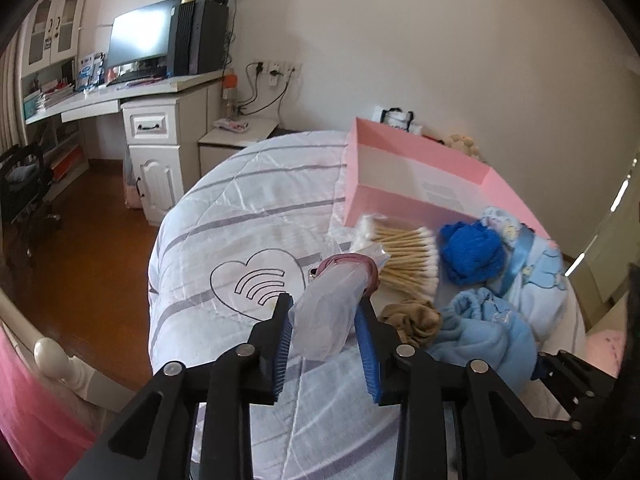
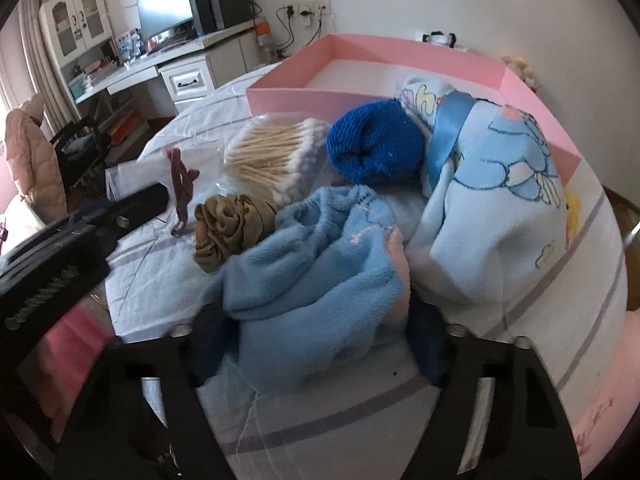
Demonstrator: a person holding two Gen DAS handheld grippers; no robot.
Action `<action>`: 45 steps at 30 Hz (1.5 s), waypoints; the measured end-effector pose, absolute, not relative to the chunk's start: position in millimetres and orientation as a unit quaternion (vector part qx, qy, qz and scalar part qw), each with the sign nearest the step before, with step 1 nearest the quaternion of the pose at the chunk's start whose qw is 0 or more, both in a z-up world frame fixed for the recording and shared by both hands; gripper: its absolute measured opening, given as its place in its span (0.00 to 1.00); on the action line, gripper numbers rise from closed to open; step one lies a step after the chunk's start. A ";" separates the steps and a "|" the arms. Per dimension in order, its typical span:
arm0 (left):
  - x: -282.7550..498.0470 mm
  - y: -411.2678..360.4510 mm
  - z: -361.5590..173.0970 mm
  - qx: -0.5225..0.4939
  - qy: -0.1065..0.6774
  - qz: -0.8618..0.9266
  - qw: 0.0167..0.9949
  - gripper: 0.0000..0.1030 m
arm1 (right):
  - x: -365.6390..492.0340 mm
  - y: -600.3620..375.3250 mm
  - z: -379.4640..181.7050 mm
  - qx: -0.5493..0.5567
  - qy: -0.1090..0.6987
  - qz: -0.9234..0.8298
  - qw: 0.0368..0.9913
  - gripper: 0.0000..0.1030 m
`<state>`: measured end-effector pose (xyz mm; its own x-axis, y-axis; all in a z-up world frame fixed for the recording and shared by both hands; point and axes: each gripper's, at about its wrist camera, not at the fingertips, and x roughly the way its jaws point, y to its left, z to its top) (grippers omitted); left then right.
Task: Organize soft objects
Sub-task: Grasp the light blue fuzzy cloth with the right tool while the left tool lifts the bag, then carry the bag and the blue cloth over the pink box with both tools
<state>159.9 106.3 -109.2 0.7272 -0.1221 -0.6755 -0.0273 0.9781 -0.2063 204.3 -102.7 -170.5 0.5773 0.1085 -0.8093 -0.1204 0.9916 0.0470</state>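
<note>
On the white striped quilt (image 1: 240, 200) my left gripper (image 1: 325, 300) stands open around a clear plastic bag (image 1: 324, 320) that holds a dusky pink hair band (image 1: 348, 260); the bag sits loosely between the blue pads. My right gripper (image 2: 316, 312) is shut on a light blue fleece cloth (image 2: 320, 260), bunched between its blurred fingers. Beside that cloth lie a tan scrunchie (image 2: 228, 228), a pack of cotton swabs (image 2: 272, 152), a dark blue towel bundle (image 2: 376, 144) and a pale blue cartoon blanket (image 2: 500, 220) with a ribbon. An open pink box (image 2: 320, 96) stands behind them.
The quilt drops off at the bed's left edge to a wooden floor (image 1: 100, 260). A white desk with a monitor (image 1: 140, 36) and a black chair (image 1: 24, 184) stand beyond. A round white bedpost (image 1: 48, 352) rises at the lower left.
</note>
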 end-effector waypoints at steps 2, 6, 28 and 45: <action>165.2 104.9 -112.3 -0.103 0.372 -0.030 0.922 0.28 | 203.1 -103.5 -169.2 0.002 0.453 0.074 0.888 0.45; 175.5 100.4 -115.9 -0.108 0.380 -0.042 0.918 0.23 | 200.5 -107.0 -165.4 0.008 0.451 0.084 0.889 0.30; 134.0 70.3 -73.7 -0.055 0.324 -0.039 0.944 0.15 | 162.2 -136.2 -106.0 0.038 0.366 0.087 0.926 0.17; 71.9 37.3 -13.0 -0.016 0.225 -0.053 0.973 0.15 | 116.6 -177.3 -30.7 0.052 0.251 0.057 0.965 0.17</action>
